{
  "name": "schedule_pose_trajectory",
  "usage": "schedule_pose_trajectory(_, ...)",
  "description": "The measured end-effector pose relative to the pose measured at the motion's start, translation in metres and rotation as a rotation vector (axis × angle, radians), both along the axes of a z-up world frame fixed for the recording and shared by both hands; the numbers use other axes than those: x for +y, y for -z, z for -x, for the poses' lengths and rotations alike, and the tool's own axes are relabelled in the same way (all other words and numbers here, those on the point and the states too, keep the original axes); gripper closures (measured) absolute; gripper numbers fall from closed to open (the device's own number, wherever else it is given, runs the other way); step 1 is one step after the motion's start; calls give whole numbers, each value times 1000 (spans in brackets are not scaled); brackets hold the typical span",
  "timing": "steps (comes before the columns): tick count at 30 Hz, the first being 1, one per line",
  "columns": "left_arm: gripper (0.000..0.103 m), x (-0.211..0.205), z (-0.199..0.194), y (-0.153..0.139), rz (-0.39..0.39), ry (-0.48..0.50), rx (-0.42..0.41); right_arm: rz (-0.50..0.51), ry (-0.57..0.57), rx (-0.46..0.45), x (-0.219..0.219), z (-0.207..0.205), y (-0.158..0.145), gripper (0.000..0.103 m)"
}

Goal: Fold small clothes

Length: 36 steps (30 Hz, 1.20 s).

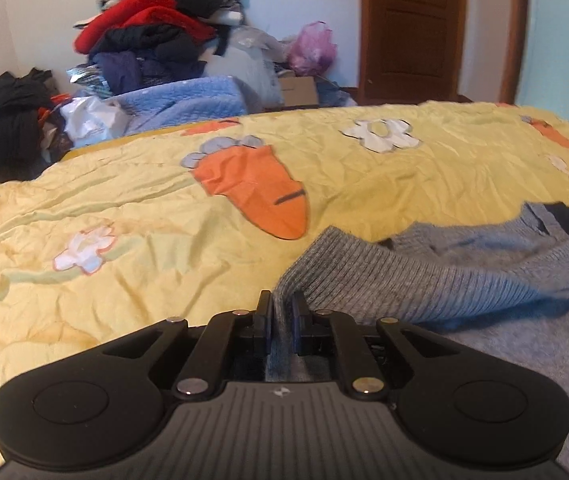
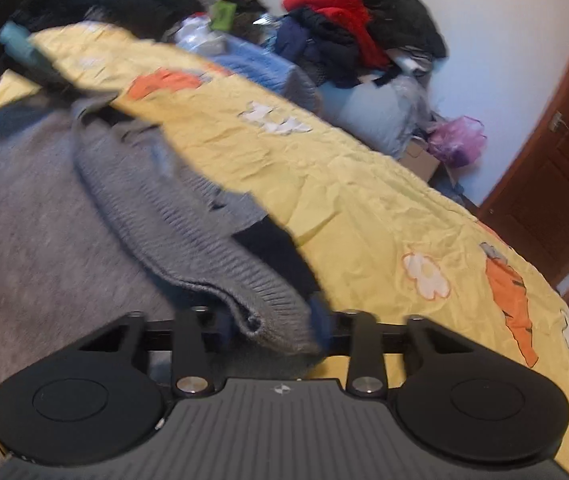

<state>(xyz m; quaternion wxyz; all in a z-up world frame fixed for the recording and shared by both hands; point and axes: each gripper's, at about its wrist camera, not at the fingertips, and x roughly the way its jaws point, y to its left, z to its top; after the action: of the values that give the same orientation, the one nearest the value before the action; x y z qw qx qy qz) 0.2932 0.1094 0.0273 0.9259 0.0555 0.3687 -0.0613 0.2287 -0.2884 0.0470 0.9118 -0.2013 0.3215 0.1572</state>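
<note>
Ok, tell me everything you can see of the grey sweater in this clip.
The grey sweater is a soft knit with a thick ribbed band along its edge and a dark patch near its far side. It lies crumpled on the yellow bedsheet. The left gripper is shut on one end of the ribbed band; the right gripper stands wider, with the band's other end bunched between its fingers.

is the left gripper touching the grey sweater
Touching. In the left wrist view the left gripper has its fingers closed onto the ribbed edge of the grey sweater, with knit fabric pinched in the narrow slot between them.
</note>
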Motion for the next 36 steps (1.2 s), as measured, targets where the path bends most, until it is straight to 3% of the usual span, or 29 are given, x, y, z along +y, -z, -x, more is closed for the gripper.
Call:
schedule_pose_trajectory(3, 94, 13, -3, 5, -14, -115, -2, -133, 161, -16, -20, -19, -2, 73)
schedule_pose_trajectory(5, 94, 21, -2, 7, -36, -167, -1, -133, 231, -13, -25, -23, 3, 72)
schedule_pose_trajectory(8, 93, 31, 12, 6, -42, -201, 2, -165, 258, -13, -29, -14, 2, 54)
schedule_pose_trajectory(10, 92, 36, 31, 2, -27, -219, 1, -263, 279, 2, -36, 0, -5, 46)
schedule_pose_trajectory(11, 92, 38, 46, -1, -1, -227, -5, -327, 293, 19, -40, 9, -7, 36)
schedule_pose_trajectory(12, 91, 41, 61, -4, 35, -240, -8, -394, 310, 42, -45, 18, -8, 30)
schedule_pose_trajectory(14, 85, 46, 96, -6, 135, -261, 4, -527, 343, 81, -56, 43, -8, 29)
schedule_pose_trajectory(16, 67, 51, 136, -3, 275, -286, 28, -650, 388, 114, -67, 75, -3, 29)
schedule_pose_trajectory(18, 42, 53, 173, 3, 395, -323, 47, -771, 440, 163, -77, 106, 8, 29)
schedule_pose_trajectory(19, 39, 53, 189, 7, 462, -336, 52, -820, 471, 186, -79, 122, 14, 29)
schedule_pose_trajectory(24, 38, 57, 227, 26, 822, -364, 103, -988, 591, 289, -77, 176, 40, 27)
schedule_pose_trajectory(27, 31, 59, 221, 33, 933, -396, 85, -1033, 577, 320, -60, 183, 45, 27)
schedule_pose_trajectory(31, 31, 64, 206, 45, 1126, -463, 118, -1060, 624, 293, -43, 162, 49, 27)
schedule_pose_trajectory(35, 34, 55, 200, 42, 1088, -501, 100, -1239, 711, 266, -46, 141, 63, 29)
schedule_pose_trajectory(36, 49, 53, 198, 41, 1058, -507, 102, -1269, 736, 261, -47, 138, 66, 41)
